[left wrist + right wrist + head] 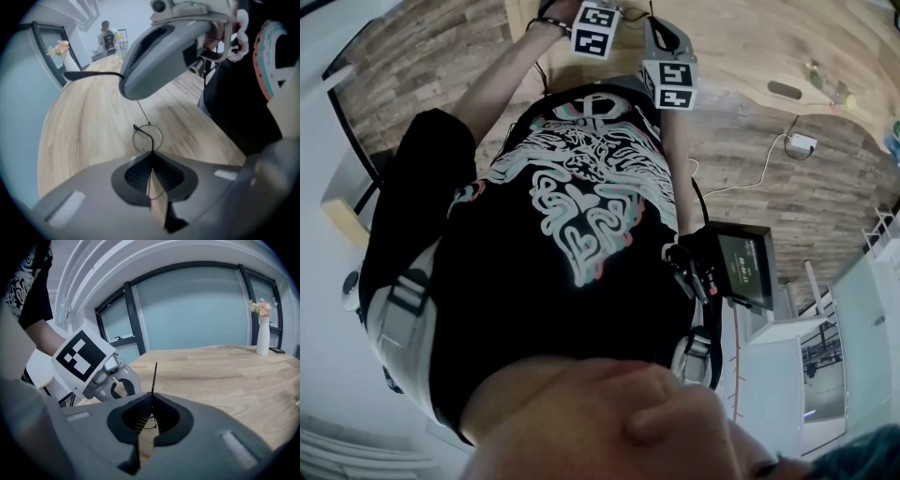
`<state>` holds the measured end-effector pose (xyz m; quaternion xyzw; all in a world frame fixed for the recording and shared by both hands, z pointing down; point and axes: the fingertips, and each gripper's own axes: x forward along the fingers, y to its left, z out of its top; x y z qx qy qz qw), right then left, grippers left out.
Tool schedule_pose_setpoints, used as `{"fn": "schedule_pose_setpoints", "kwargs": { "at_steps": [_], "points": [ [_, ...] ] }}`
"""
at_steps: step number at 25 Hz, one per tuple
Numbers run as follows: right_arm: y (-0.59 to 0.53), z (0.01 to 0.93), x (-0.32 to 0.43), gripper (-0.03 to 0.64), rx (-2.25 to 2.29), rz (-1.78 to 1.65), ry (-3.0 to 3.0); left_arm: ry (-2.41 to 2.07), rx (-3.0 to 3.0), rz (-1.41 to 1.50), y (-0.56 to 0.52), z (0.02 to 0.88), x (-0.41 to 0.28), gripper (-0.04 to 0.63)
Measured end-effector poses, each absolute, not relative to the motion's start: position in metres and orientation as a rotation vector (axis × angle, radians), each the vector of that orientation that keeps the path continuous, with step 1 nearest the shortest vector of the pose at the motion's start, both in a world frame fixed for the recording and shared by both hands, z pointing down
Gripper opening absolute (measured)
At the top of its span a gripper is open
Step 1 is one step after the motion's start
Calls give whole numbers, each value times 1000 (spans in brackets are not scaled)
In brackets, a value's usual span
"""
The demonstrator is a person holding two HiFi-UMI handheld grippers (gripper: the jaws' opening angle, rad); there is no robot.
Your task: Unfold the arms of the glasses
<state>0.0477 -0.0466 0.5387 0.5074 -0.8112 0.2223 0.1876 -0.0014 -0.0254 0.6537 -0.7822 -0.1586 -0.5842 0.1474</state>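
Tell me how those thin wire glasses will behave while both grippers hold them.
The glasses look like thin wire, so they are probably very light and easily bent. The temple arm pinched in the right gripper is slender, so it may twist or slip in that grip.

A white vase (263, 336) of pale flowers (259, 308) stands at the far edge of the light wooden tabletop (225, 376), before tall dark-framed windows (187, 310). A small white corded box (801, 142) lies on the plank floor (769, 202).
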Motion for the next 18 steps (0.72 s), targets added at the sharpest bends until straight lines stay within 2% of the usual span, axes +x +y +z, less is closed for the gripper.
{"fn": "schedule_pose_setpoints", "kwargs": {
  "at_steps": [18],
  "points": [
    [-43, 541, 61, 0, 1474, 665, -2268, -280, -2474, -1524, -17, 631, 3, -1]
  ]
}}
